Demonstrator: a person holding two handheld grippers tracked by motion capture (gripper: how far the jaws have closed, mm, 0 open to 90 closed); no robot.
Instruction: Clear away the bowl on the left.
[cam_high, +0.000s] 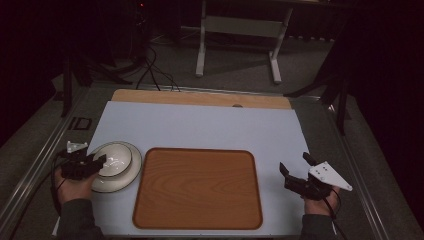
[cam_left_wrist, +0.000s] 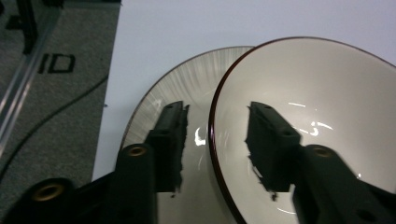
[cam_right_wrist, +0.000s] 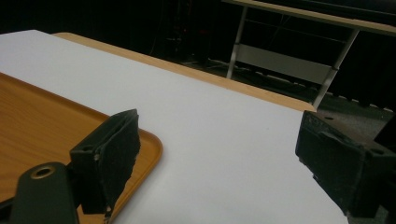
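A cream bowl (cam_high: 117, 157) with a dark rim sits on a ribbed cream plate (cam_high: 131, 175) at the left of the white mat. My left gripper (cam_high: 101, 161) is at the bowl's left edge. In the left gripper view the gripper (cam_left_wrist: 217, 106) is open and straddles the rim: one jaw is inside the bowl (cam_left_wrist: 317, 79), the other is over the plate (cam_left_wrist: 187, 79), with gaps on both sides of the rim. My right gripper (cam_high: 294, 161) is held open at the mat's right edge with nothing between its jaws (cam_right_wrist: 222, 121).
A wooden tray (cam_high: 197, 187) lies in the middle of the white mat (cam_high: 200, 125), between the two grippers; its corner (cam_right_wrist: 37, 121) is near the right gripper's left jaw. A white table frame (cam_high: 240, 25) and cables (cam_high: 150, 70) are on the floor beyond.
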